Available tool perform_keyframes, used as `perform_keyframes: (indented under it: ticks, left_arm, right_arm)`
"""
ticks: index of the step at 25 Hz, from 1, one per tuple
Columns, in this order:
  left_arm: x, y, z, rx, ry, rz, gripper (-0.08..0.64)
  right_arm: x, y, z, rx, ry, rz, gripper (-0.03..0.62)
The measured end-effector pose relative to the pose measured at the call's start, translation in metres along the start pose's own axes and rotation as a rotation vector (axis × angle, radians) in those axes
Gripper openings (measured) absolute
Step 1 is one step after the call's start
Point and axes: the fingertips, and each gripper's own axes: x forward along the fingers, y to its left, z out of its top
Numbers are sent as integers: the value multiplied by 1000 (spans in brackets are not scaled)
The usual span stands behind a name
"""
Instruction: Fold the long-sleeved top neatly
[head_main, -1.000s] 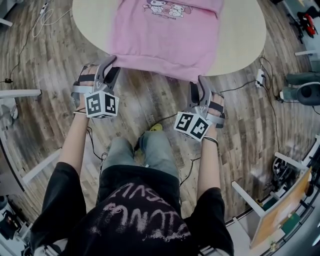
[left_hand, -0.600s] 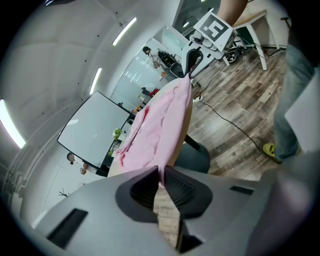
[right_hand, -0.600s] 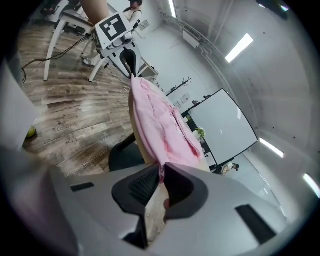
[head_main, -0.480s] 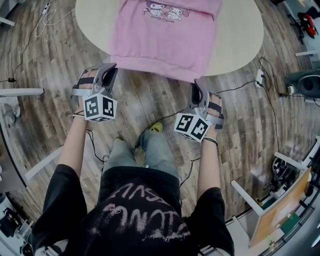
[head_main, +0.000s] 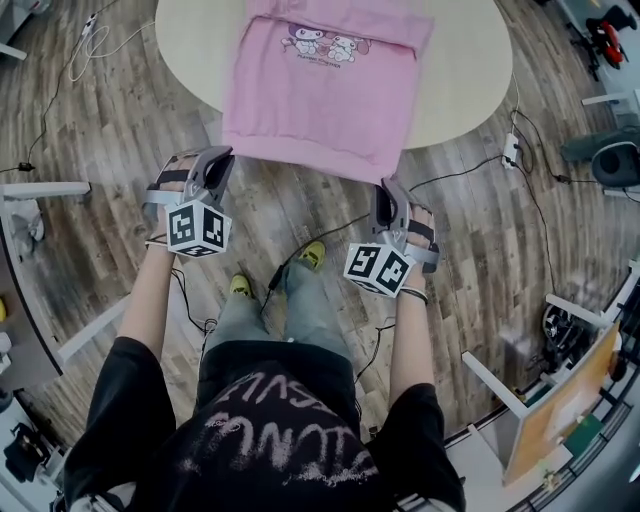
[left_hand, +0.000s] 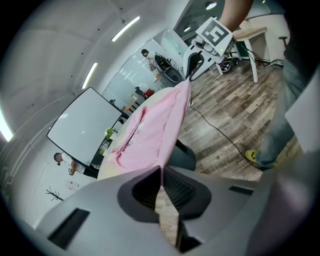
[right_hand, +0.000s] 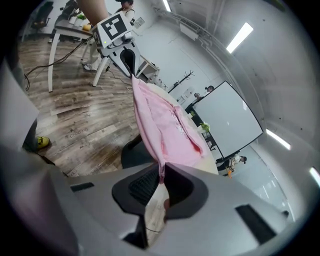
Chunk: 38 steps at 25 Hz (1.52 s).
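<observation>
Head view first: the pink long-sleeved top (head_main: 325, 90) with a cartoon print on its chest lies flat on the pale oval-edged table (head_main: 470, 70). Its lower hem reaches past the table's near edge, above the grey-brown wood-plank floor (head_main: 110, 120). I have one gripper at each bottom corner of that hem. The left gripper (head_main: 222, 153) is at the left corner and the right gripper (head_main: 386, 186) at the right corner, each with its marker cube turned up toward me.

From the left gripper view, the left gripper's (left_hand: 161, 172) jaws have just been closing and are now pinched on a thin edge of pink fabric (left_hand: 150, 130). The ribbed pads press it from both sides. The cloth runs from there in a taut line to the right gripper (left_hand: 192, 62) at the far corner.

From the right gripper view it is the same. The right gripper's (right_hand: 161, 176) jaws have just been closing and now clamp the hem, with pink cloth (right_hand: 165, 125) rising straight out from between the pads. The hem stretches across to the left gripper (right_hand: 128, 57). Beyond it the body of the top rests on the table.
</observation>
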Motion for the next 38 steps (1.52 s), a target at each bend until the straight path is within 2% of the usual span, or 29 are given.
perform_keyframes:
  ticks: [8,14,21,25,29,38]
  left_arm:
    - [-32,-26,2,-14,-10,-96,26]
    - [-45,-27,8,-26,-14,-153,26]
    - [-45,-8,28,-12,18,-171,26]
    - [-45,4,36,-32,48,-168,26]
    - [-43,22,47,-34,65,-169,26]
    - [-32,58,60,-39,56,-179,26]
  right_arm:
    - [-41,23,-4,56,54,45,38]
    - [-58,25,-4,89,64,81,38]
    - [-54,3,-9,121,22,143,38]
    - [-51,-5,-8,119,-19,209,38]
    - [-44,-28,-5,117,-51,235,38]
    - [-27,-64,3,130,-59,294,37]
